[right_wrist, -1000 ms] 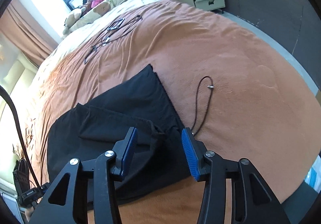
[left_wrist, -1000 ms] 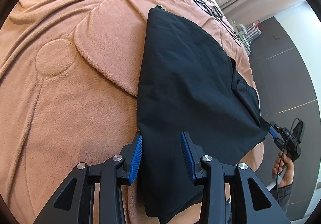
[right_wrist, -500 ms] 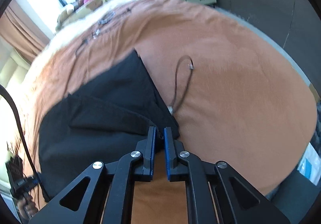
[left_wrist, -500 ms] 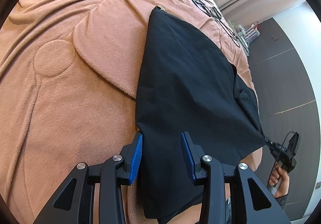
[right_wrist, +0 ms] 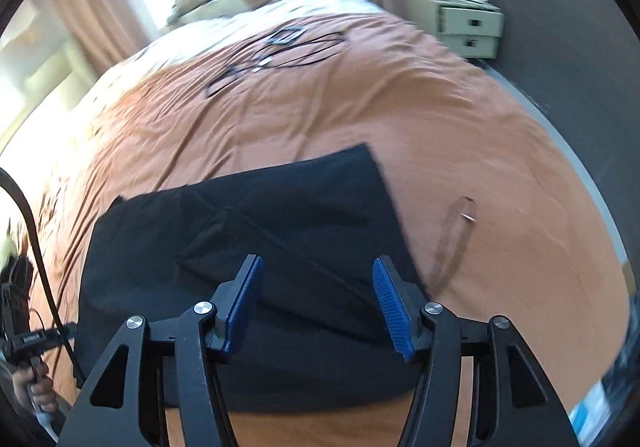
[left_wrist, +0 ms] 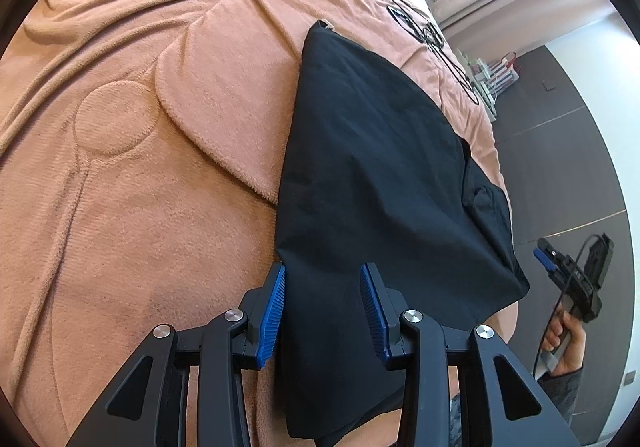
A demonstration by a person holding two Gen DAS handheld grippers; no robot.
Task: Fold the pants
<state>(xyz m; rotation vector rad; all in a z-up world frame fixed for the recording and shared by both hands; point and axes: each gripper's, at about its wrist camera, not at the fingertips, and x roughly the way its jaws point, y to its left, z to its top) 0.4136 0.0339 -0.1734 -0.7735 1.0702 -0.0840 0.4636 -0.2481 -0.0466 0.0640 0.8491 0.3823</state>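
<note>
1. Hovering nearest the lens in the left wrist view, the left gripper (left_wrist: pixel 322 313) is standing moderately open with its blue pads straddling the near edge of the black pants (left_wrist: pixel 372 183) — the cloth is passing between the fingers but is not pinched, so nothing is being held.
2. Sitting wide open in its own view, the right gripper (right_wrist: pixel 316 307) is holding nothing either; the pants (right_wrist: pixel 256 231) are lying below and beyond its fingertips.
3. Lying partly folded on the orange blanket (left_wrist: pixel 132 175), the pants are showing one layer doubled over another, with a ridge of fold running diagonally across the right wrist view.
4. Judging by the drape and soft creases, the fabric is looking light, limp and thin — it is likely to sag and slide rather than keep shape, so taking hold at corners or along a hem, pinching through both layers, seems the safer choice.
5. Trailing beside the far edge, a thin cord (right_wrist: pixel 456 243) is lying on the blanket; it is blurred, and whether it is attached to the pants cannot be told.
6. Comparing with half a second ago, the right gripper is now spread apart where its jaws were nearly closed at the cloth edge, and it is appearing higher; the left is sitting much as before.
7. Resting farther up the bed, black cables (right_wrist: pixel 276 51) are lying well apart from the pants.
</note>
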